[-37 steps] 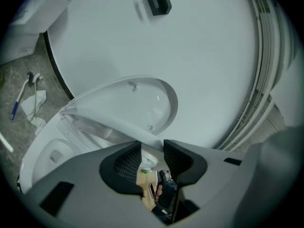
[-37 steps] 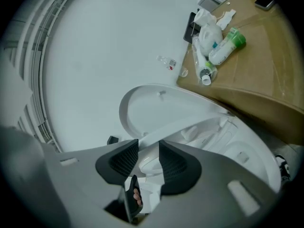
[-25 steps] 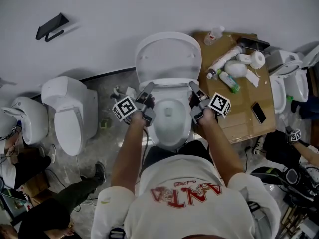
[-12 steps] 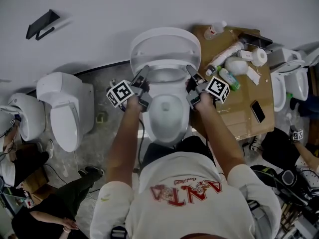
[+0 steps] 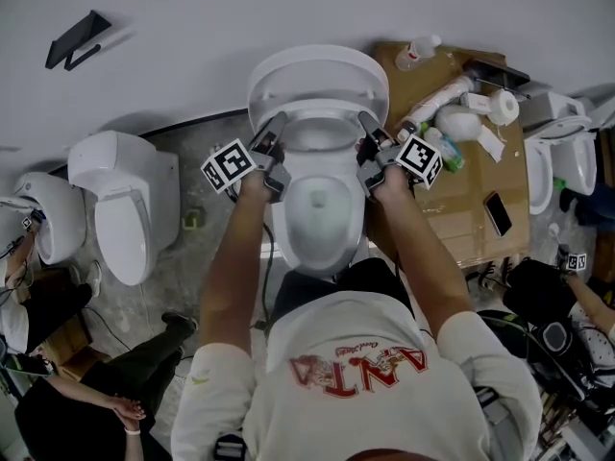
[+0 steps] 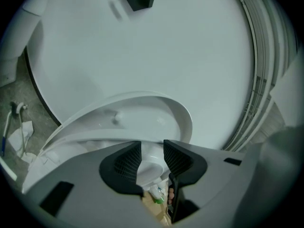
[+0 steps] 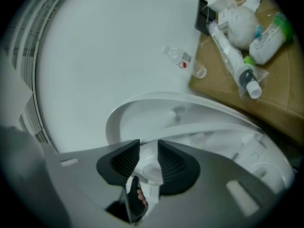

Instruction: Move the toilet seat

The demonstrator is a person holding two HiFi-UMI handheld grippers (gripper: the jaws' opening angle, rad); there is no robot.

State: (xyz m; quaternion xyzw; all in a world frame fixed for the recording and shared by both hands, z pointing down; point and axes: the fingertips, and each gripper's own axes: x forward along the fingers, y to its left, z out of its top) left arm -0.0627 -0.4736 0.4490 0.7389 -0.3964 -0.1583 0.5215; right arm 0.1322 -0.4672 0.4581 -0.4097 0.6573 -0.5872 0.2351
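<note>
The white toilet stands against the wall with its lid up. The toilet seat is lifted off the bowl and tilted up close under the lid. My left gripper is shut on the seat's left edge and my right gripper on its right edge. In the left gripper view the white seat rim fills the gap between the pads of the left gripper. The right gripper view shows the same: the seat, its underside bumpers showing, runs between the pads of the right gripper.
A wooden table to the right of the toilet carries bottles, a paper roll and a phone. Other toilets stand on the left, another at far right. A black holder hangs on the wall. A person sits lower left.
Both grippers have moved toward the wall with the seat between them. The seat has swung up from the bowl to near the raised lid.
</note>
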